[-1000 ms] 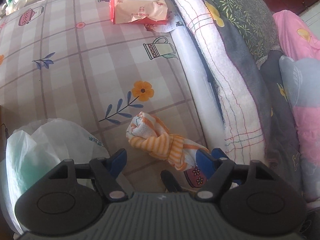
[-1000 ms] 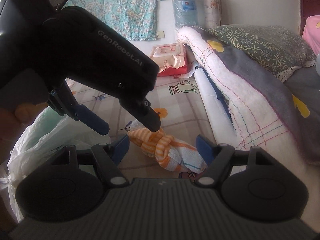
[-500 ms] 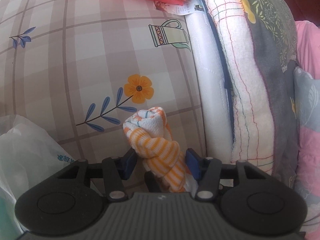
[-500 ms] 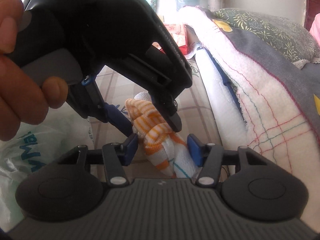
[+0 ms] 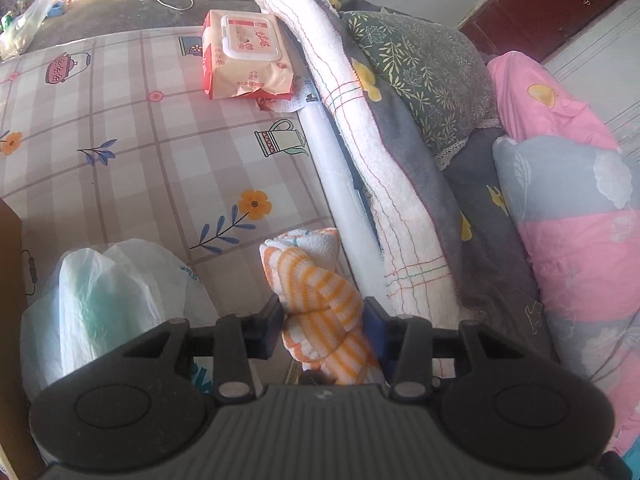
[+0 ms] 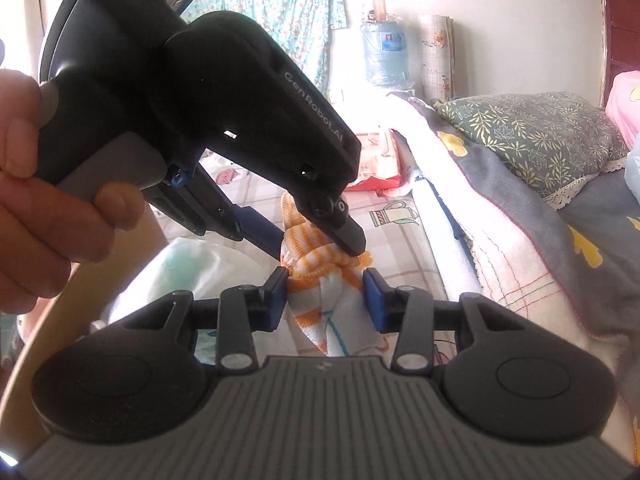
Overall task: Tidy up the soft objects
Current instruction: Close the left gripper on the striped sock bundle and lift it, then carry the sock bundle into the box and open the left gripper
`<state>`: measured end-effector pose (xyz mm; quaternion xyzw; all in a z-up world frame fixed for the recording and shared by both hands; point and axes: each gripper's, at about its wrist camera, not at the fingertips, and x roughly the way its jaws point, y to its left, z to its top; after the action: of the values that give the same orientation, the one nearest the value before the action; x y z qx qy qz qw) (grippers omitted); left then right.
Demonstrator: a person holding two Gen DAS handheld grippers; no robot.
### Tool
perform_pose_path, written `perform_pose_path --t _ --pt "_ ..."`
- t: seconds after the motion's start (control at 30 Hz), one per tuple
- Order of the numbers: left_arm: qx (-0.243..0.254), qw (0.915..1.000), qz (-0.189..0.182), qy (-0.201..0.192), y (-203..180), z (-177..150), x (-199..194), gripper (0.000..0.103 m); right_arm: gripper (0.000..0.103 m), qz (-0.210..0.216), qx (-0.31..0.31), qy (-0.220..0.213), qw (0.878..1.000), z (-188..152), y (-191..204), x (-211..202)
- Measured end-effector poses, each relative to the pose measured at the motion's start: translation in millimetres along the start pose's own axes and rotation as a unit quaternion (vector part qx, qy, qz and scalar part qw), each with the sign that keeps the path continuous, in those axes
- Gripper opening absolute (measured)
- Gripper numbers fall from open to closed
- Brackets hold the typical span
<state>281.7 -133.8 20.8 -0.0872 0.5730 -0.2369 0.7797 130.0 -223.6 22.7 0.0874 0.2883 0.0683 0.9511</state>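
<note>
Lifted off the bedsheet [image 5: 132, 152], knotted towel [image 5: 320, 300] stands upright, both tongs [image 5: 324, 320] [image 6: 326, 294] clamping it

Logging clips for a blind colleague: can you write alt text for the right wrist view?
Both tongs grip one knotted orange-striped cloth above a patterned bed sheet: the right tongs clamp its lower end, and the hand-held left tongs pinch its upper end. A folded white blanket lies to the right.
</note>
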Motion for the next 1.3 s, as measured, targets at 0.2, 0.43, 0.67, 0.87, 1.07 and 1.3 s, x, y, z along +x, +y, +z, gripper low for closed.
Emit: perform_pose_path --t 0.2,0.43,0.67,0.87,1.07,1.3 --pt "0.017 0.9983 -0.01 -0.056 10 -53 -80 0.042 0.039 0.077 0.014 -0.023 0.997 1 40 -63" --pt "-0.009 0.9902 0.028 -0.137 59 -126 -180 0.042 0.04 0.21 0.0 -0.012 0.978 3 119 -101" --pt "-0.112 0.9744 0.096 -0.17 160 -188 -246 0.042 0.043 0.358 0.001 0.087 0.93 -4 222 -69" --pt "-0.182 0.9637 0.141 -0.134 244 -216 -249 0.042 0.043 0.401 0.002 0.201 0.894 -31 303 -25" --pt "-0.201 0.9616 0.179 -0.054 300 -225 -228 0.046 0.05 0.4 -0.016 0.27 0.876 -58 344 6" --pt "-0.199 0.9636 0.169 -0.055 309 -232 -224 0.059 0.052 0.389 0.0 0.302 0.87 -66 338 26"
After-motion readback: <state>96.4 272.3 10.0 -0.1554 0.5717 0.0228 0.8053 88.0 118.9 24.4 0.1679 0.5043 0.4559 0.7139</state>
